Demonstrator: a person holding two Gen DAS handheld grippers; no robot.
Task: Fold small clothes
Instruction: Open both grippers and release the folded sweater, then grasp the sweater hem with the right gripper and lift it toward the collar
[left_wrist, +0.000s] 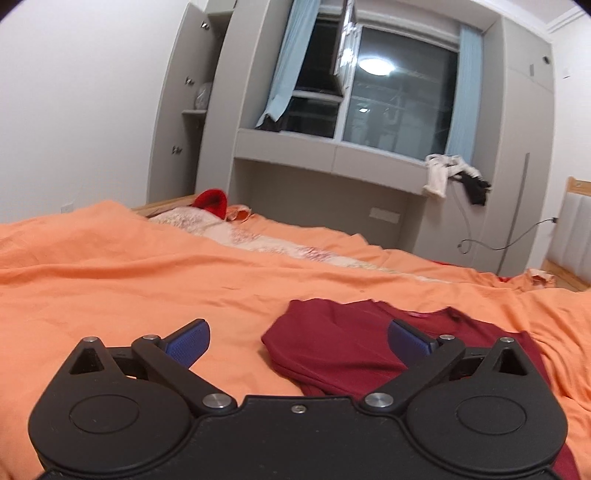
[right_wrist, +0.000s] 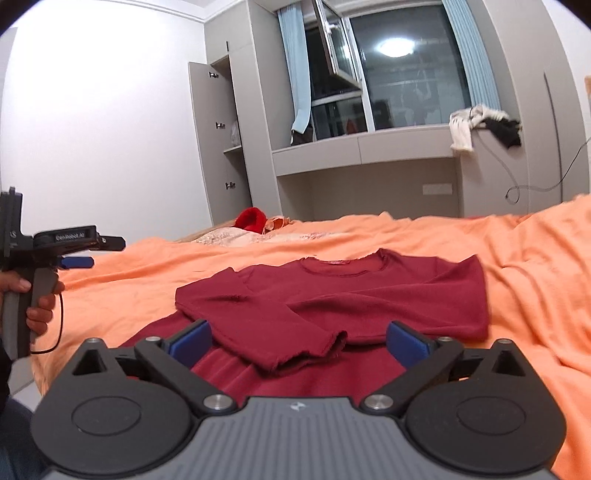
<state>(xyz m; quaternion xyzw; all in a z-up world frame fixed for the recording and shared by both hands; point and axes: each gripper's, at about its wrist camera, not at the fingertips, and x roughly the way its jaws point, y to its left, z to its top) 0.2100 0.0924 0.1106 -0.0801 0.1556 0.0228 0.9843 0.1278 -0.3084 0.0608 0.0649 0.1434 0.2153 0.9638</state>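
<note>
Dark red top lying on the orange bed, sleeves folded in.
Left tongs and right tongs both released, jaws spread wide, gripping nothing.

Left gripper: black linkage arms, silver pivot screws, blue ribbed pads. Right gripper: same, with grey ribbed housing.

A dark red shirt lies on the orange bed.
</note>
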